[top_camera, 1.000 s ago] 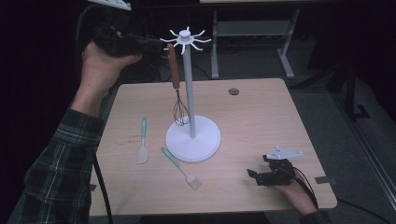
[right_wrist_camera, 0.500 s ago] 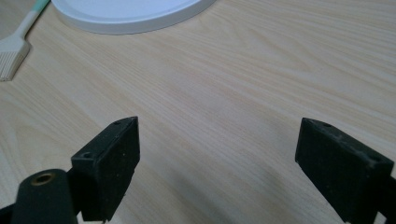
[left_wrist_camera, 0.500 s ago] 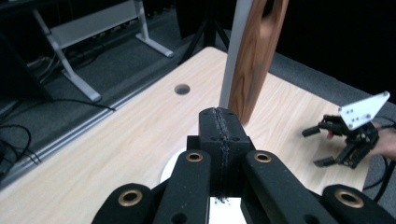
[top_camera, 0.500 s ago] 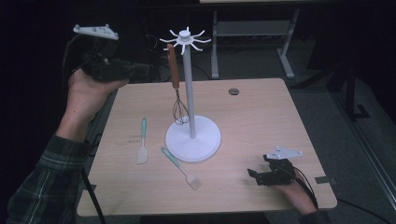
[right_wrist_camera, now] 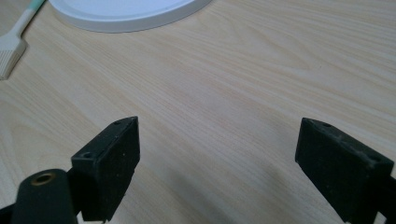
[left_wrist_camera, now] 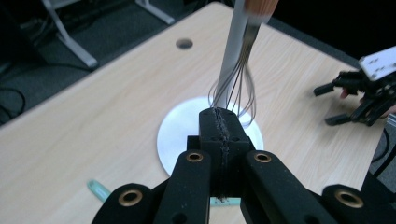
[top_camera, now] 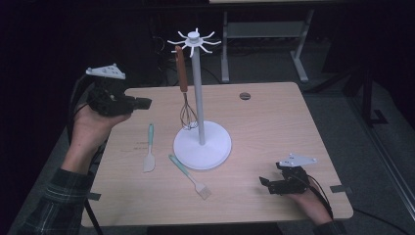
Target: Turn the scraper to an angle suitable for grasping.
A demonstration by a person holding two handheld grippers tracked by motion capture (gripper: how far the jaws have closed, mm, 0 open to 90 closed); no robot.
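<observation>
A white hook stand (top_camera: 215,149) rises mid-table, and a wire whisk (top_camera: 186,110) with a brown handle hangs from one of its top hooks. A teal-handled spatula (top_camera: 149,152) and a teal-handled brush (top_camera: 192,178) lie left of and in front of the base. My left gripper (top_camera: 143,103) hovers over the table's left edge, pointed at the stand, jaws shut on nothing. In the left gripper view its tips (left_wrist_camera: 221,125) face the whisk wires (left_wrist_camera: 236,91). My right gripper (top_camera: 265,184) rests near the front right corner, open, with bare wood between its pads (right_wrist_camera: 217,154).
A round cable hole (top_camera: 244,96) sits at the table's back edge. Metal desk legs (top_camera: 299,46) stand on the dark floor behind. The stand's base rim (right_wrist_camera: 135,16) and the brush head (right_wrist_camera: 10,53) lie ahead of the right gripper.
The left hand has come down and back from high beside the stand's top to just above the table's left edge. The right gripper has stayed put.
</observation>
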